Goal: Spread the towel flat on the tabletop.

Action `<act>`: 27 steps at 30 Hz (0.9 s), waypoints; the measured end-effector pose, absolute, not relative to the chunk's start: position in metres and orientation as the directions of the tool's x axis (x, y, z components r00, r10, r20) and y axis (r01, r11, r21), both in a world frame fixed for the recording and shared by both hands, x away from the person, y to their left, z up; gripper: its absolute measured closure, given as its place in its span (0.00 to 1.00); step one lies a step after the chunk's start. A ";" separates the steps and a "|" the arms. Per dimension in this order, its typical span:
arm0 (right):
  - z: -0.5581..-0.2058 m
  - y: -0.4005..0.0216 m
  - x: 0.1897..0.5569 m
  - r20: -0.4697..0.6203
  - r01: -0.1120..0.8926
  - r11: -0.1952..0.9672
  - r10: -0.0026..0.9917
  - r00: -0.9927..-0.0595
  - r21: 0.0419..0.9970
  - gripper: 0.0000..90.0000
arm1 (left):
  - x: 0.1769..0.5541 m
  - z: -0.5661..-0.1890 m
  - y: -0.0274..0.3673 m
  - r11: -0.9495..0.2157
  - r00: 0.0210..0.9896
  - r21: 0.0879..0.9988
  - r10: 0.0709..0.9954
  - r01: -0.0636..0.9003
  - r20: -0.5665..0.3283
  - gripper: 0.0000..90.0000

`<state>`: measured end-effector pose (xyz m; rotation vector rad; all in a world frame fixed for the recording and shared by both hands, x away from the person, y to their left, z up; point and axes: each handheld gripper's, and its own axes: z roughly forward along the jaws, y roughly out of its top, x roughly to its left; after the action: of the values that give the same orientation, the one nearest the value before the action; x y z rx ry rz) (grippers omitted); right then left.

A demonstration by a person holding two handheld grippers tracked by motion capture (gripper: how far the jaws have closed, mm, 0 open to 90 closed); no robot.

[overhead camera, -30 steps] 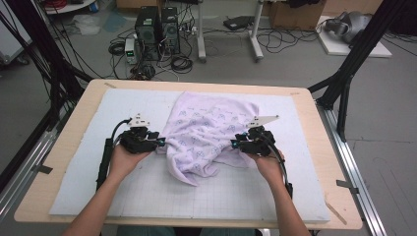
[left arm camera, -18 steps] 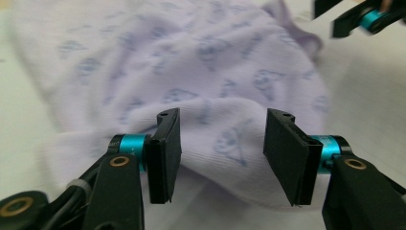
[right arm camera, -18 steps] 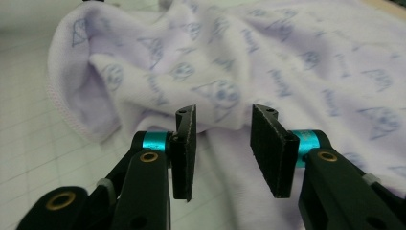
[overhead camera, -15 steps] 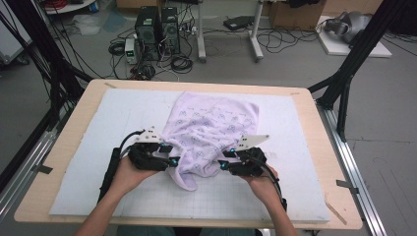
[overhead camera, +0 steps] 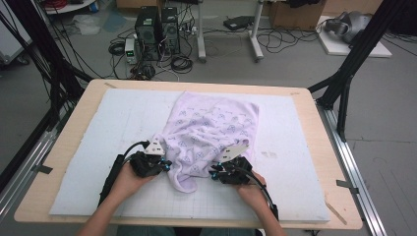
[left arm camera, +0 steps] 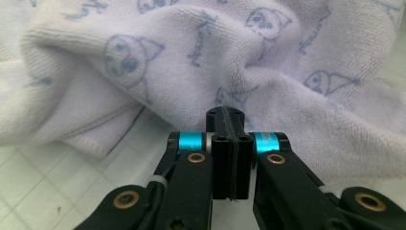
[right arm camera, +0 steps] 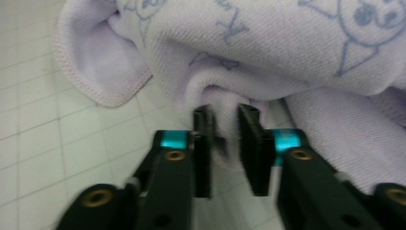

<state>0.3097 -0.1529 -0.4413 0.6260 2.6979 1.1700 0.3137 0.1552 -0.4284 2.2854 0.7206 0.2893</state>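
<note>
A lilac towel [overhead camera: 211, 128] printed with small blue faces lies crumpled on the white mat, its near end bunched into a narrow tongue. My left gripper [overhead camera: 167, 165] is at that tongue's left side. In the left gripper view its jaws have just closed; the left gripper [left arm camera: 225, 114] is shut, tips against a fold of the towel [left arm camera: 143, 57], with no cloth seen between the pads. My right gripper [overhead camera: 212, 173] is at the tongue's right side. Its jaws have just been closing, and the right gripper [right arm camera: 225, 115] pinches a fold of the towel [right arm camera: 268, 48].
A white gridded mat [overhead camera: 98, 128] covers the wooden table [overhead camera: 314, 128]. Black frame struts [overhead camera: 344, 73] rise at both far corners. Computer towers [overhead camera: 157, 24] and cables sit on the floor beyond the far edge.
Both hands have slid toward each other and toward the near edge along the towel. Its near end has bunched narrower between them. Both pairs of jaws have closed.
</note>
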 end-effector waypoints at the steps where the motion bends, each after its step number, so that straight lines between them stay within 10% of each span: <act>1: -0.441 -0.154 0.309 0.054 0.328 0.606 0.424 -0.904 0.725 0.91 | 0.313 -0.426 0.157 -0.583 0.817 0.698 0.576 0.416 -0.005 1.00; 7: -0.428 -0.167 0.296 0.052 0.307 0.605 0.402 -0.914 0.735 0.93 | 0.308 -0.418 0.164 -0.533 0.816 0.742 0.577 0.408 -0.034 0.98; 11: -0.416 -0.182 0.285 0.040 0.293 0.580 0.408 -0.912 0.760 0.93 | 0.308 -0.416 0.159 -0.490 0.807 0.753 0.583 0.439 -0.091 0.64; 15: -0.411 -0.192 0.274 0.027 0.290 0.582 0.418 -0.908 0.760 0.92 | 0.306 -0.419 0.147 -0.499 0.825 0.751 0.555 0.432 -0.106 0.53; 27: -0.408 -0.202 0.255 0.025 0.286 0.584 0.413 -0.910 0.760 0.93 | 0.298 -0.434 0.121 -0.608 0.844 0.702 0.537 0.370 0.020 0.97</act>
<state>0.2553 -0.2022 -0.4075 0.5910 2.6559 1.2318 0.2979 0.1211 -0.4343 2.2907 0.6565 0.2961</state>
